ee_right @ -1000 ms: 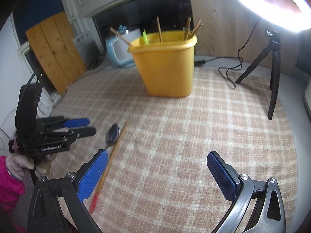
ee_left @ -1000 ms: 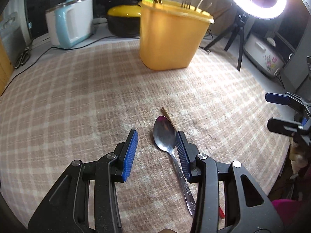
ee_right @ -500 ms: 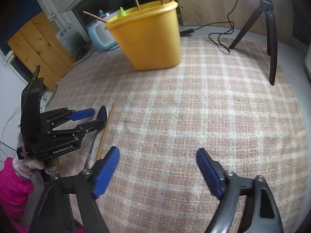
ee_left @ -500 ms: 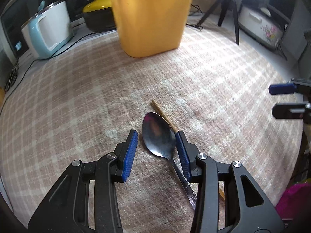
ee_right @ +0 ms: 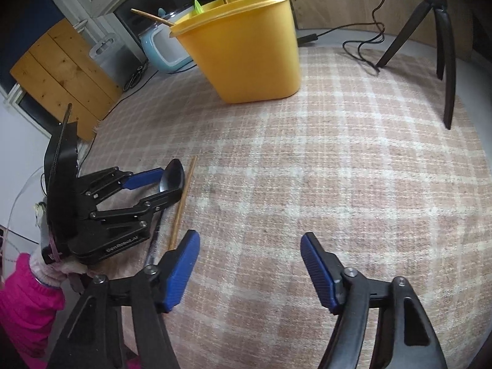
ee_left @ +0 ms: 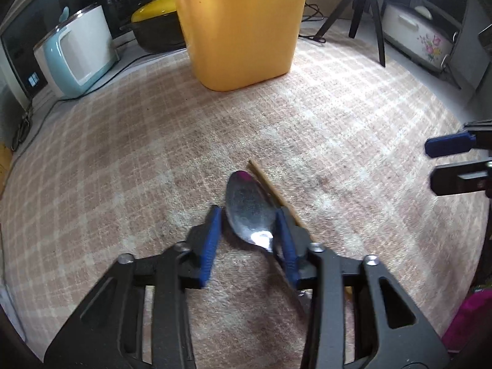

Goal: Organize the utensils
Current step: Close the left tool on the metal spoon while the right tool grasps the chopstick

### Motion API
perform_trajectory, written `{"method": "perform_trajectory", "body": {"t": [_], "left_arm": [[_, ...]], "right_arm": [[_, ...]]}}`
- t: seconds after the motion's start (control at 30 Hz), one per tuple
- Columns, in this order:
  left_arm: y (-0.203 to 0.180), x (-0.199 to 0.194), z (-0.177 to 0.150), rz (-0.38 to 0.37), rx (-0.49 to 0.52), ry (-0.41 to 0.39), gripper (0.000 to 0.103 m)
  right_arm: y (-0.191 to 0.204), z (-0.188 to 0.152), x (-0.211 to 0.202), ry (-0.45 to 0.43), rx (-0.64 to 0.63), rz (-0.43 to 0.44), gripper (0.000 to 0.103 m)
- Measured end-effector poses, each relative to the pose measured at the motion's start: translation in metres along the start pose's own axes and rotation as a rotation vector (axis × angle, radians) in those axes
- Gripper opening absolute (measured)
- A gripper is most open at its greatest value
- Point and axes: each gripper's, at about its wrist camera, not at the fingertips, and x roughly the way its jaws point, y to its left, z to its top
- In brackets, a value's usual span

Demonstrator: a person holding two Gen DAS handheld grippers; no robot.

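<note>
A metal spoon (ee_left: 249,206) lies on the checked cloth beside a wooden chopstick (ee_left: 270,187). My left gripper (ee_left: 249,215) straddles the spoon's bowl and its jaws are closing. The right pad is at the bowl's edge, while a thin gap shows at the left pad. In the right wrist view the spoon (ee_right: 172,178) sits between the left gripper's (ee_right: 167,184) fingers, with the chopstick (ee_right: 183,203) just to their right. My right gripper (ee_right: 250,240) hovers over bare cloth with its jaws closing on nothing. A yellow bin (ee_right: 246,52) holding several utensils stands at the back.
A blue-and-white appliance (ee_left: 77,52) and a black pot with a yellow lid (ee_left: 153,21) stand behind the bin. A black tripod (ee_right: 442,46) with a cable (ee_right: 363,49) stands at the back right, near a flowered cooker (ee_left: 418,37). A pink sleeve (ee_right: 24,292) shows at the left.
The left gripper came down over the spoon and its jaws narrowed around the bowl. The right gripper sank a little and its jaws narrowed from wide open.
</note>
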Motion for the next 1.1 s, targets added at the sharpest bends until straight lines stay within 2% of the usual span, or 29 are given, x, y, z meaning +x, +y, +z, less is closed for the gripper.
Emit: {"method": "perform_trajectory", "body": {"t": [0.1,0.13,0.2,0.3,0.63,0.77,0.9,1.1], "left_arm": [[0.000,-0.002,-0.003,-0.003,-0.014,-0.019,0.029],[0.001,-0.003,-0.004,-0.004,-0.030,-0.031,0.017],[0.007,-0.006,-0.006,-0.016,-0.073,-0.047,0.013],[0.015,-0.007,-0.008,-0.041,-0.116,-0.049,0.012],[0.019,-0.020,-0.014,-0.064,-0.129,-0.079,0.003],[0.026,-0.024,-0.021,-0.051,-0.143,-0.074,0.003],[0.033,-0.029,-0.026,-0.025,-0.154,-0.073,0.003],[0.040,-0.033,-0.031,-0.010,-0.166,-0.070,0.003]], "right_arm": [[0.006,0.008,0.007,0.022,0.006,0.021,0.060],[0.007,0.011,0.011,0.030,0.008,0.027,0.060],[0.010,0.018,0.020,0.052,0.022,0.039,0.055],[0.013,0.027,0.035,0.092,0.055,0.077,0.050],[0.034,0.048,0.077,0.200,0.095,0.125,0.032],[0.049,0.056,0.089,0.227,0.066,0.103,0.026],[0.060,0.062,0.100,0.248,0.050,0.080,0.024],[0.086,0.077,0.113,0.283,-0.050,-0.021,0.023]]}}
